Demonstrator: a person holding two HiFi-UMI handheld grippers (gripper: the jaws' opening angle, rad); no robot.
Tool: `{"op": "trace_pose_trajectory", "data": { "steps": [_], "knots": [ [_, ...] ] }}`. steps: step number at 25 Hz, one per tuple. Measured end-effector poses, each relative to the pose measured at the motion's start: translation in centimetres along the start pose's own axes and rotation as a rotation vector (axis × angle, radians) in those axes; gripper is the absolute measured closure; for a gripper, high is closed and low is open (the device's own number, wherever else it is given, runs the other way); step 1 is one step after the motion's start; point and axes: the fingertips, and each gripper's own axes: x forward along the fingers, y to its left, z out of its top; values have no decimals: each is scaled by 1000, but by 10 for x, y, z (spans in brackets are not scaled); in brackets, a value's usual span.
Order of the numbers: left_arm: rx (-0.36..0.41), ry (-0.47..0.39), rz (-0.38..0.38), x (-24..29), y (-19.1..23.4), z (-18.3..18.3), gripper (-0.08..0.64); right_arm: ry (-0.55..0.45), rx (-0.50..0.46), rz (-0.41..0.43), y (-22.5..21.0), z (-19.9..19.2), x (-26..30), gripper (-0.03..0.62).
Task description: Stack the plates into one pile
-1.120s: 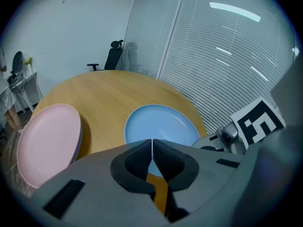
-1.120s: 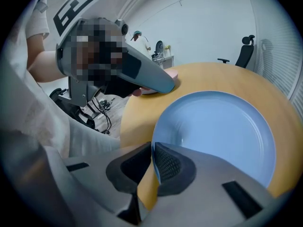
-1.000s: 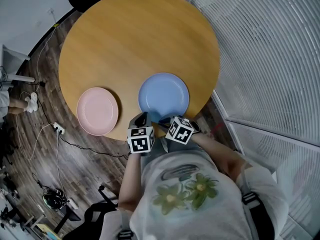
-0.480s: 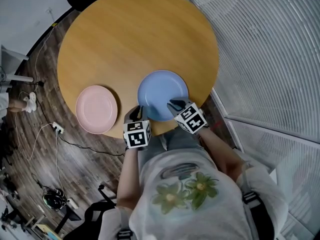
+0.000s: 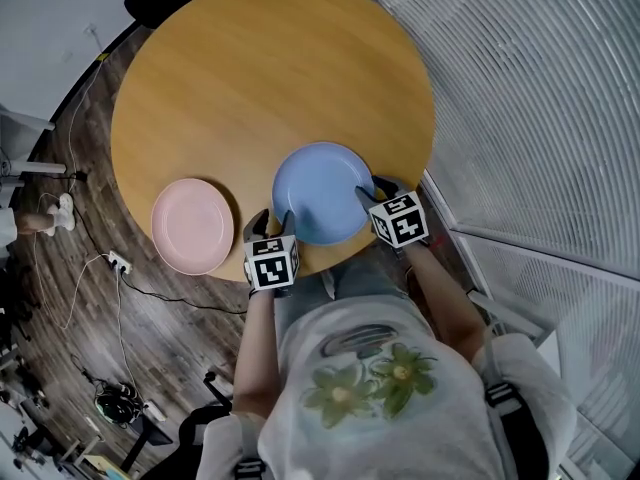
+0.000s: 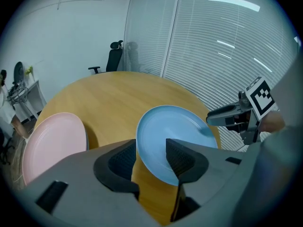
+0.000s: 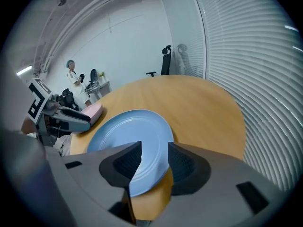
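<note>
A blue plate (image 5: 322,192) lies near the front edge of the round wooden table (image 5: 260,78), and a pink plate (image 5: 193,225) lies to its left, partly over the edge. My left gripper (image 5: 273,223) is at the blue plate's front-left rim. Its jaws are opening, with the rim of the blue plate (image 6: 175,129) between them and not pressed. My right gripper (image 5: 374,190) is at the right rim, also opening, with the edge of the blue plate (image 7: 130,134) in its gap. The pink plate (image 6: 49,143) shows at the left of the left gripper view.
A glass wall with blinds (image 5: 540,98) runs along the table's right side. A black office chair (image 6: 112,56) stands beyond the far edge. Cables and a power strip (image 5: 117,262) lie on the wooden floor on the left. A person (image 7: 72,74) stands far back.
Both grippers have moved apart from in front of the body to opposite sides of the blue plate. Their jaws, shut before, now stand apart around its rim.
</note>
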Motion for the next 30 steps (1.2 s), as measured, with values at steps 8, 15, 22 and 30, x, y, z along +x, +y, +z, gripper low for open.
{"op": "trace_pose_trajectory", "data": {
  "steps": [8, 15, 22, 30],
  "knots": [
    [-25, 80, 28, 29, 10, -8, 353, 81, 48, -44, -32, -20, 16, 423],
    [-91, 123, 38, 47, 14, -28, 353, 144, 66, -29, -38, -42, 29, 423],
    [-122, 149, 50, 54, 14, -33, 368, 184, 78, -2, -38, -43, 35, 430],
    [-154, 137, 73, 51, 14, -30, 480, 231, 39, 3, -33, -42, 36, 489]
  ]
}}
